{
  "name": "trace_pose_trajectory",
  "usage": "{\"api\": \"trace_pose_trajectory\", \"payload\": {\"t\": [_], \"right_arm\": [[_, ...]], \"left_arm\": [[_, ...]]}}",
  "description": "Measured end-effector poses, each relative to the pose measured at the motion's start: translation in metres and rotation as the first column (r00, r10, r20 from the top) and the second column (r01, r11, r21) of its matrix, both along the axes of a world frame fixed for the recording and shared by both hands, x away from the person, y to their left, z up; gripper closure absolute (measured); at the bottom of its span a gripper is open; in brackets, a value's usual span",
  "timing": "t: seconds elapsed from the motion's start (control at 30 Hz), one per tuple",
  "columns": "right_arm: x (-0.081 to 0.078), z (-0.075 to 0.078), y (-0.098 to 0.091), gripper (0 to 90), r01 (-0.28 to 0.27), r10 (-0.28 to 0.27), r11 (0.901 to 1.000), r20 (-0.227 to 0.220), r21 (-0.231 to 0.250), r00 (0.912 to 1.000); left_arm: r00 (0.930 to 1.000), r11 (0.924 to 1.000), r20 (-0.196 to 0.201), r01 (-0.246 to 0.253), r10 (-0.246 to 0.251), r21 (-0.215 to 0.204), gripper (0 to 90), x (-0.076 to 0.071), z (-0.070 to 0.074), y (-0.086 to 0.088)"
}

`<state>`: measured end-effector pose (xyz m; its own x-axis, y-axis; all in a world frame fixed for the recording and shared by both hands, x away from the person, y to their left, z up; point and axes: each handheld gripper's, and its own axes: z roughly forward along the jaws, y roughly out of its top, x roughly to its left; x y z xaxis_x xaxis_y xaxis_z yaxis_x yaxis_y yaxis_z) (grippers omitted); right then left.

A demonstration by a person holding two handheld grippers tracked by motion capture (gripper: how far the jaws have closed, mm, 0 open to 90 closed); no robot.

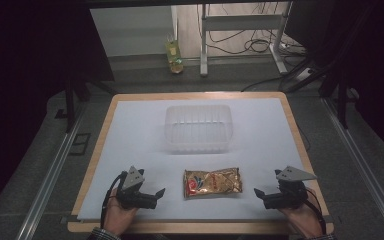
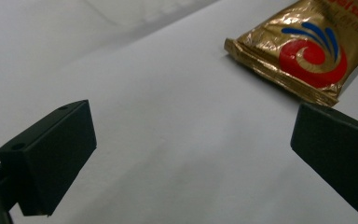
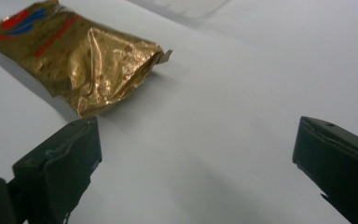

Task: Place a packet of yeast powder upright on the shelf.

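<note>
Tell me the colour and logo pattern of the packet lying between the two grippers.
Gold foil packet with a red-and-blue swirl logo; clearest in the left gripper view.

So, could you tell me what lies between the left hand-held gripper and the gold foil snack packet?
Nothing: in the high view, only bare white paper separates the open left hand-held gripper from the gold foil snack packet.

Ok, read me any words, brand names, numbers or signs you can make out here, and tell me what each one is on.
Gold snack packet: red lettering runs along its edge in the left gripper view, cut off and too blurred to read.
Same packet: a red swirl with blue strokes, a logo with no words.
Bottle on the floor: label too small to read.
Clear plastic tub: no text.
</note>
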<state>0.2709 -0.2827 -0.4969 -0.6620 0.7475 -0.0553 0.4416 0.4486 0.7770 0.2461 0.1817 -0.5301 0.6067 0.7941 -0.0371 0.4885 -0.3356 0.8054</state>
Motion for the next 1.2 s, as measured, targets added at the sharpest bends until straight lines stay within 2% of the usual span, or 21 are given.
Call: {"api": "trace_pose_trajectory", "payload": {"t": [0.17, 0.27, 0.4, 0.53, 0.6, 0.67, 0.8, 0.93, 1.2], "right_arm": [[0.0006, -0.0029, 0.0000, 0.2, -0.022, 0.022, 0.9997, -0.008, -0.003, 0.9997], [0.0004, -0.0031, -0.0022, 0.3, -0.015, 0.015, 0.9995, 0.004, -0.027, 0.9999], [0.0005, -0.0049, -0.0040, 0.3, -0.019, 0.019, 0.9993, 0.007, -0.032, 0.9998], [0.0001, -0.0055, -0.0040, 0.2, -0.023, 0.023, 0.9992, 0.010, -0.034, 0.9997], [0.0006, -0.0057, -0.0039, 0.2, -0.024, 0.025, 0.9993, 0.009, -0.029, 0.9997], [0.0004, -0.0059, -0.0038, 0.2, -0.025, 0.025, 0.9992, 0.007, -0.032, 0.9997], [0.0006, -0.0058, -0.0039, 0.2, -0.028, 0.028, 0.9991, 0.004, -0.031, 0.9996], [0.0012, -0.0061, -0.0040, 0.2, -0.024, 0.024, 0.9987, 0.008, -0.044, 0.9997], [0.0025, -0.0063, -0.0034, 0.2, -0.019, 0.020, 0.9986, 0.007, -0.048, 0.9998]], "left_arm": [[0.9999, 0.9994, -0.010, 0.012, -0.012, -0.032, 0.3, -0.0001, 0.0017, 0.0010], [0.9998, 0.9996, -0.002, 0.017, -0.017, -0.022, 0.5, 0.0001, 0.0007, 0.0002], [0.9986, 0.9991, 0.031, 0.043, -0.043, -0.003, 0.7, 0.0006, -0.0018, -0.0027], [0.9979, 0.9987, 0.041, 0.051, -0.051, -0.002, 0.0, 0.0006, -0.0031, -0.0034], [0.9980, 0.9988, 0.044, 0.047, -0.046, -0.017, 0.0, 0.0003, -0.0020, -0.0023], [0.9982, 0.9986, 0.040, 0.045, -0.044, -0.028, 0.0, 0.0005, -0.0012, -0.0013], [0.9988, 0.9992, 0.027, 0.041, -0.041, 0.002, 0.5, 0.0013, -0.0014, -0.0019], [0.9992, 0.9992, 0.009, 0.040, -0.040, 0.008, 1.5, 0.0020, -0.0009, -0.0030], [0.9974, 0.9974, -0.003, 0.072, -0.072, 0.002, 1.7, 0.0020, 0.0033, -0.0068]]}}
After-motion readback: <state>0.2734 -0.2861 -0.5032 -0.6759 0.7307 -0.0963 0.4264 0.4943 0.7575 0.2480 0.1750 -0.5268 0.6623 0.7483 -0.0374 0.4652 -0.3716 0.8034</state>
